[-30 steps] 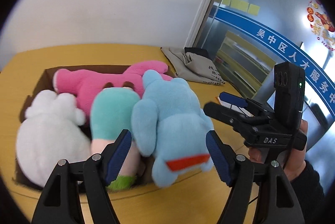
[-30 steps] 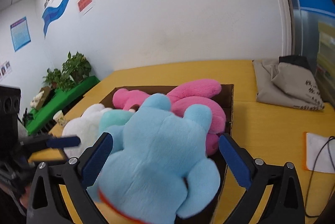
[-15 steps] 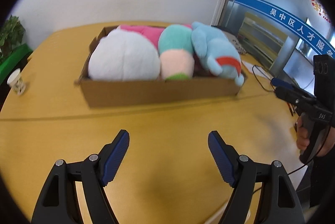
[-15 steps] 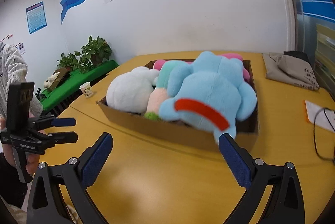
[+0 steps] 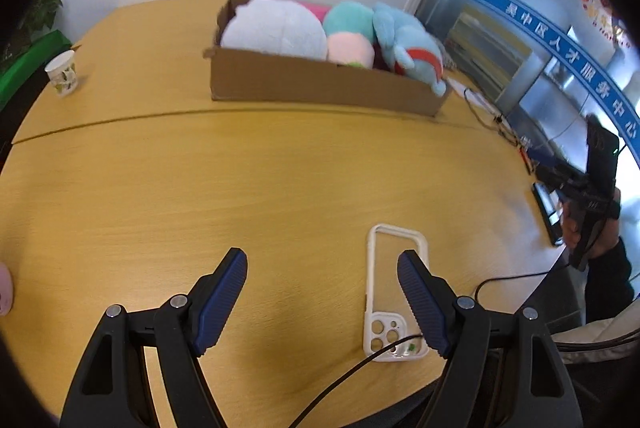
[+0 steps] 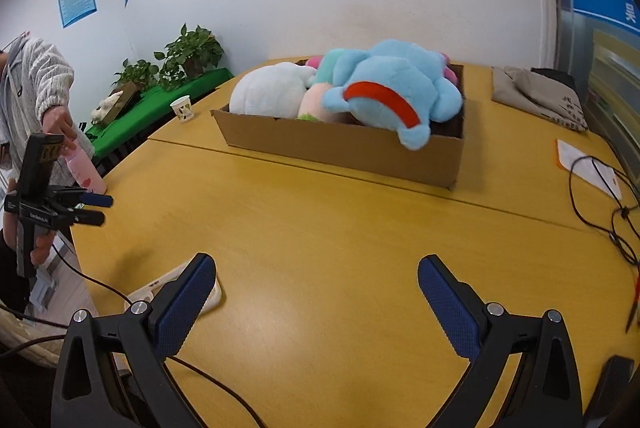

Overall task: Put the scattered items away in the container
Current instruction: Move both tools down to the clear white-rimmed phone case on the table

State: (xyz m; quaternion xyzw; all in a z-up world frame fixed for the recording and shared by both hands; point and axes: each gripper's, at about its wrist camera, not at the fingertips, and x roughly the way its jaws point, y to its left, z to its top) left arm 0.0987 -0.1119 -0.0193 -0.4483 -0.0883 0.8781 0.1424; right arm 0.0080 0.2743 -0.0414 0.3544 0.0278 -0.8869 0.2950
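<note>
— Cardboard box (image 5: pixel 320 87) stood toward the far side of the yellow wooden surface (image 5: pixel 240 187), and what was in it?

— Four plush toys, packed side by side. The white plush (image 5: pixel 274 31) filled the left end, a pink plush (image 5: pixel 316 5) showed only as a strip behind it, the teal-and-peach plush (image 5: pixel 348 35) sat in the middle, and the blue plush (image 6: pixel 396 87) with the red band lay at the right end, one limb hanging over the front wall.

— And the left gripper (image 5: pixel 322 294)?

— It hung over bare wood on the near side, well apart from the box. Its jaws were spread wide with nothing between them. A white phone case (image 5: pixel 394 292) lay flat just beside the right-hand pad, with a black cable crossing its lower end.

— The right gripper (image 6: pixel 316 302)?

— Likewise over bare wood, jaws spread, nothing held. In the left wrist view it appeared at the right edge, gripped in a hand with a dark sleeve.

— Anything else on the surface?

— A paper cup (image 5: pixel 62 73) stood upright far left of the box, a folded grey cloth (image 6: pixel 540 95) lay to the right of the box, and loose black wires trailed along the right edge. Someone in a grey knitted sleeve stood at the left, a hand on a pink bottle (image 6: pixel 86 167).
</note>
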